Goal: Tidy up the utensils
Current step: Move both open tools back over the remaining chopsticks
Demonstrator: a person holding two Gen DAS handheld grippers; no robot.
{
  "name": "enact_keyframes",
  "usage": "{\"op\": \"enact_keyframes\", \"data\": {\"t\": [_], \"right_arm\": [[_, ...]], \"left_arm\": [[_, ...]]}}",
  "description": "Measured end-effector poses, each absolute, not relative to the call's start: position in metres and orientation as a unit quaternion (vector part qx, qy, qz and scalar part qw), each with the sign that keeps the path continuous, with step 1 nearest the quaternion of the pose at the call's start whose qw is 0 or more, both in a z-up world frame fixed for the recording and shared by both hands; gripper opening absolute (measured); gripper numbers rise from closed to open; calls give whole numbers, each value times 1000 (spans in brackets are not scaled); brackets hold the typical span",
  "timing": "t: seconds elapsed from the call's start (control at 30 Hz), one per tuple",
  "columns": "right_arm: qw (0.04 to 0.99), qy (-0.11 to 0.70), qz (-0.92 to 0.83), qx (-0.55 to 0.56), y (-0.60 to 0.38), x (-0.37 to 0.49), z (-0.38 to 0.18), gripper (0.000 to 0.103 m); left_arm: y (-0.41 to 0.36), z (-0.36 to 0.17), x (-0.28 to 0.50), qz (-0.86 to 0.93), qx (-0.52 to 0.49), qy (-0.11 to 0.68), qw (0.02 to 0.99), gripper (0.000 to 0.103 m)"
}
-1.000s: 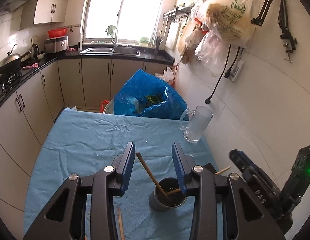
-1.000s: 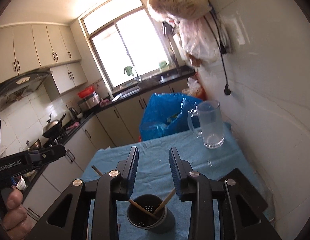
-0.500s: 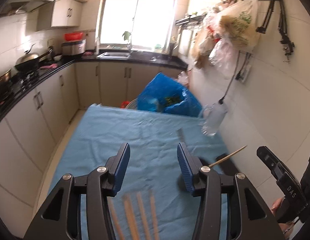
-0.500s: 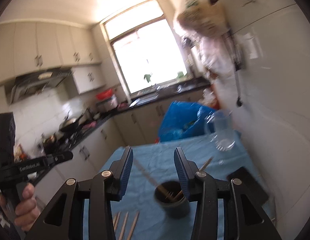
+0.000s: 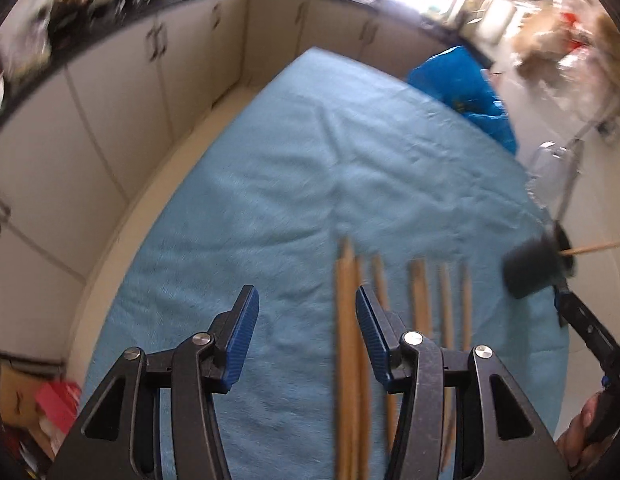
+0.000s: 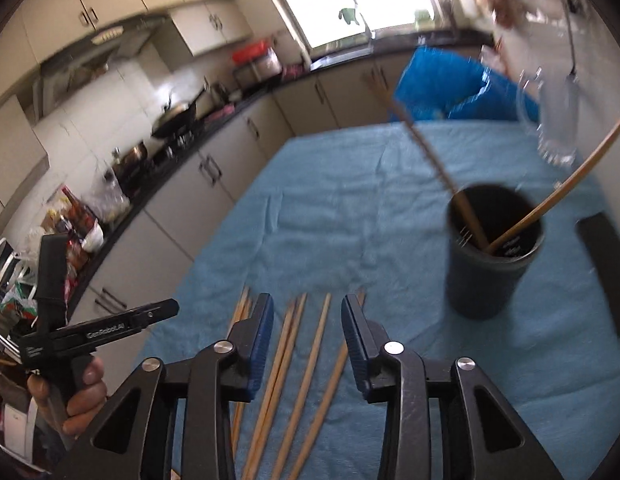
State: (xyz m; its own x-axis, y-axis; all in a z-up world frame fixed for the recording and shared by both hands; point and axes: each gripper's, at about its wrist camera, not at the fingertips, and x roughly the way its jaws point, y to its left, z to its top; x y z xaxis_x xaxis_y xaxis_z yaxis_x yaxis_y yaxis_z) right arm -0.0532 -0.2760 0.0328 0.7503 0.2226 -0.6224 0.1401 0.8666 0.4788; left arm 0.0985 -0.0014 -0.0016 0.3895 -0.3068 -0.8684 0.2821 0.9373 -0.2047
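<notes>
Two chopsticks (image 6: 438, 160) stand in the dark cup (image 6: 492, 256); several more chopsticks (image 6: 306, 380) lie loose on the blue cloth (image 6: 330, 220) beside that cup, not yet collected. Left gripper (image 5: 306, 332) and right gripper (image 6: 308, 340) hang over them, jaws apart, gripping nothing. Motion blur hides the exact count

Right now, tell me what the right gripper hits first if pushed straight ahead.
Probably the loose wooden chopsticks lying on the light blue tablecloth: they run between the right gripper's open jaws. Depth is unclear in this blur.
</notes>
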Motion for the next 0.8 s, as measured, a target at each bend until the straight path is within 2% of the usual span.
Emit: {"op": "enact_keyframes", "data": {"t": [0.1,0.23,0.5,0.8], "right_arm": [[891,371,27,260,-269,-42,21,34],[884,389,21,257,-262,-33,11,34],[885,395,11,244,-251,-30,11,34],[882,399,4,250,-254,-30,8,34]], "left_arm": [[1,-20,109,-178,-23,547,817,49],[-10,-41,120,-180,-15,571,801,37],[-34,-53,126,-192,-4,582,791,35],[-56,-52,124,-163,64,558,811,31]]}}
